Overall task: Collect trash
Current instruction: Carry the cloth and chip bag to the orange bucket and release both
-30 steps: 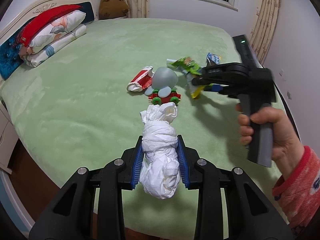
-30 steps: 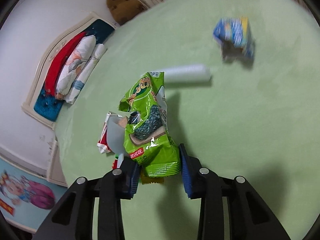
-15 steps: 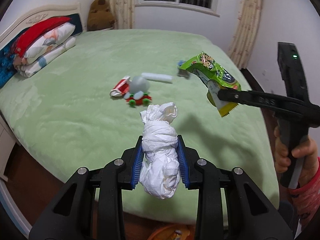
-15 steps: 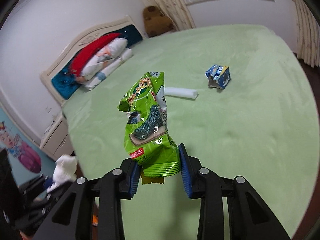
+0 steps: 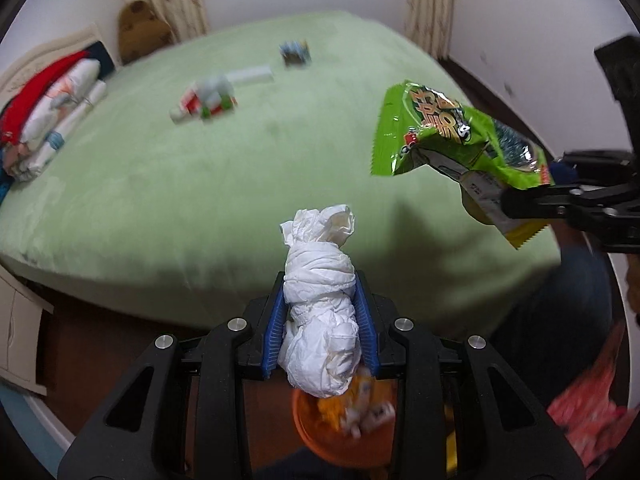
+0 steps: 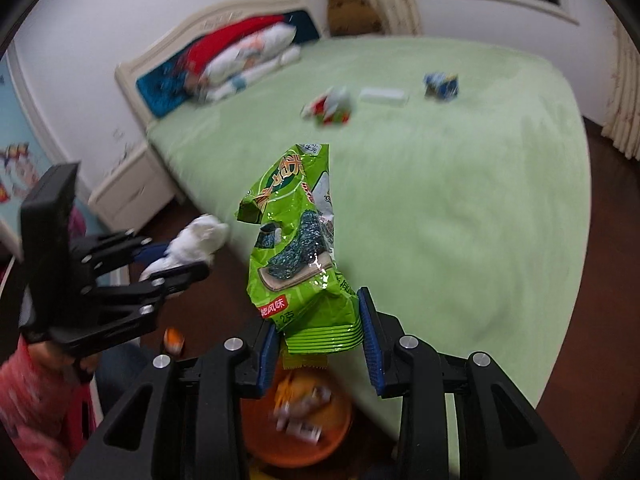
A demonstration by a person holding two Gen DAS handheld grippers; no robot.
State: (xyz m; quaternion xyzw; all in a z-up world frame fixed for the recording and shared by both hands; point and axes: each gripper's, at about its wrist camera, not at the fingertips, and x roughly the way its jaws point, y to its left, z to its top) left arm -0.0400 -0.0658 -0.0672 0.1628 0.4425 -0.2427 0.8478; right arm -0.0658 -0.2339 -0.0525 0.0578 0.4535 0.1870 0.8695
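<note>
1. Our left gripper (image 5: pixel 320 320) has its blue fingers (image 5: pixel 276 328) clamped on a crumpled white tissue wad (image 5: pixel 320 300), which stands up between them and sticks out past the tips.
2. Our right gripper (image 6: pixel 320 332) has its fingers (image 6: pixel 370 332) clamped on the lower end of a green snack wrapper (image 6: pixel 296 240); the rest of the wrapper rises ahead of the tips.
3. Below and just behind both sets of fingers sits an orange bin (image 6: pixel 296 440) on the dark floor, with blurred scraps already inside.
4. In the left view, the right gripper (image 5: pixel 560 200) comes in from the right side of our fingers, with the wrapper (image 5: pixel 448 140) hanging out to its left.
5. In the right view, the left gripper (image 6: pixel 172 264) is off to the left of our fingers, the tissue (image 6: pixel 196 244) showing at its tips.
6. Well ahead of the fingers, the green bed (image 6: pixel 460 200) carries more things: a red-and-green toy (image 6: pixel 332 108), a white tube (image 6: pixel 382 96) beside it, and a small blue carton (image 6: pixel 440 86) further right.
7. A pink sleeve (image 6: pixel 28 408) shows behind the left gripper.
</note>
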